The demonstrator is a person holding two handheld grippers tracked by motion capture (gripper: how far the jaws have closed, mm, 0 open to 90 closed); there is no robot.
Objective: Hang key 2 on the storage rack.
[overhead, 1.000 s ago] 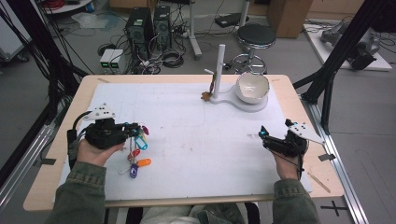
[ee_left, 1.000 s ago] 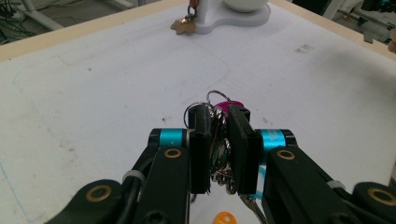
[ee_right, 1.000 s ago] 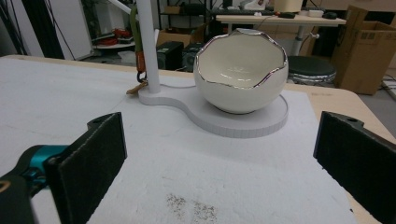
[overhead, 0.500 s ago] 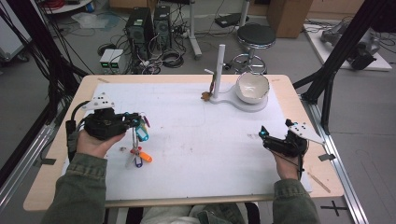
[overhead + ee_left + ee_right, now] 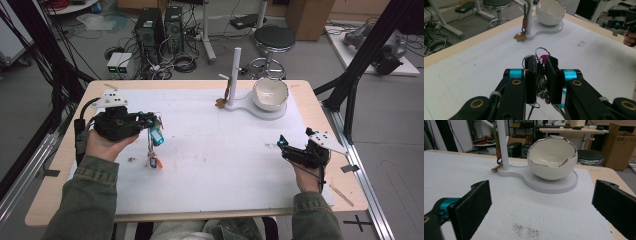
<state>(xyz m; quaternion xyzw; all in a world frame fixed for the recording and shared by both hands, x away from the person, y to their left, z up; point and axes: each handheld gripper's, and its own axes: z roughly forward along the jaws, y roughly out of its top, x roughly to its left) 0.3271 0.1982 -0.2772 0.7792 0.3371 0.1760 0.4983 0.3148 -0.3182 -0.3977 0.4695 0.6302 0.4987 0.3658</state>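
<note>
Between the closed jaws of the left gripper [image 5: 541, 82], a bunch of keys [image 5: 541, 75] on metal rings is pinched; in the high view the same left gripper [image 5: 145, 121] holds the bunch above the white mat [image 5: 215, 150], with a teal tag [image 5: 157, 136] just below the jaws and the lowest fobs [image 5: 153, 162] hanging down to about mat level. Ahead of this gripper, well apart across the mat, stands a white key stand [image 5: 233, 75] with a side peg, from which a strap with a small brown charm [image 5: 520, 37] already hangs; an egg-shaped white bowl [image 5: 550, 12] sits on the same base. The right gripper [image 5: 286, 147] rests low over the mat at the person's right, its jaws spread wide and empty, and its own view faces the bowl [image 5: 552, 157] and the post [image 5: 502, 145]. Judged from this arrangement, the bunch is being carried toward the stand. Risks: the grasp lies on loose rings rather than on a rigid part, so the bunch may swing or slip during transport; trailing fobs may drag on the mat; a swinging ring may miss the peg or knock the strap already there; contact with the post could tip the light stand.
</note>
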